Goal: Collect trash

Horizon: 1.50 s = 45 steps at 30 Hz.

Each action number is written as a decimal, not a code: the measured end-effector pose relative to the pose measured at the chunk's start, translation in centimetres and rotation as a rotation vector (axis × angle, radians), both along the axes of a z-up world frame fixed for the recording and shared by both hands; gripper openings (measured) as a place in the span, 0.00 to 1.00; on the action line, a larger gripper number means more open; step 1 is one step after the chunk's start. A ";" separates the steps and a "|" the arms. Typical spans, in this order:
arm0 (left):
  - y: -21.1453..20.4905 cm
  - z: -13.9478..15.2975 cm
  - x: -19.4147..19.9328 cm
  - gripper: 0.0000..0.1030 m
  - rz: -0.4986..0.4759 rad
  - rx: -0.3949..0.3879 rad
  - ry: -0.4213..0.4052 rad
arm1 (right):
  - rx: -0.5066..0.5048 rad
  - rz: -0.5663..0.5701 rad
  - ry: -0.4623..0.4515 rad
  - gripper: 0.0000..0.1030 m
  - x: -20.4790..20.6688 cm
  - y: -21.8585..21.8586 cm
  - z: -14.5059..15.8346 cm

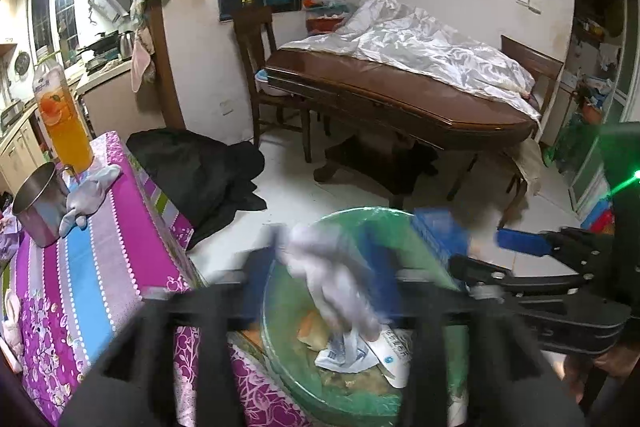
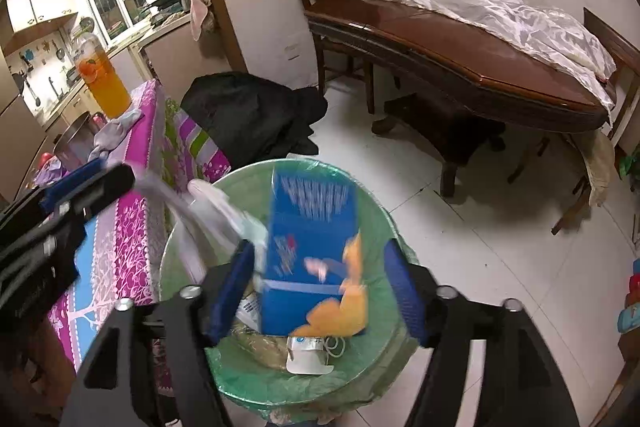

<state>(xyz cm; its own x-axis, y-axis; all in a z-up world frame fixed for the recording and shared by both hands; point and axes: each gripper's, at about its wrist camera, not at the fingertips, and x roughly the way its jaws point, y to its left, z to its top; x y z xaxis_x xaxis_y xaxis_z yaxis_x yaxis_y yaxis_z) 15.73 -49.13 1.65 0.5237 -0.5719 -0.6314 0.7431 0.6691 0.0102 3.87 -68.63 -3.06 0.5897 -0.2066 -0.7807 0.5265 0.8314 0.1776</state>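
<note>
I am holding both grippers over green-lined bin (image 2: 192,223): right gripper (image 2: 320,291) standing open, blue box (image 2: 310,251) loose between jaws; left gripper (image 1: 320,267) standing open, white wrapper (image 1: 336,283) dropping binward.

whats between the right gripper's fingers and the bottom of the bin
In the right wrist view, a blurred blue box sits between the open right gripper and the trash in the green-lined bin.
</note>
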 end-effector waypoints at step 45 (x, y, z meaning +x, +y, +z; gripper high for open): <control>24.6 -1.1 6.7 0.67 0.394 -0.004 0.015 | -0.191 0.315 -0.355 0.91 3.7 19.1 4.9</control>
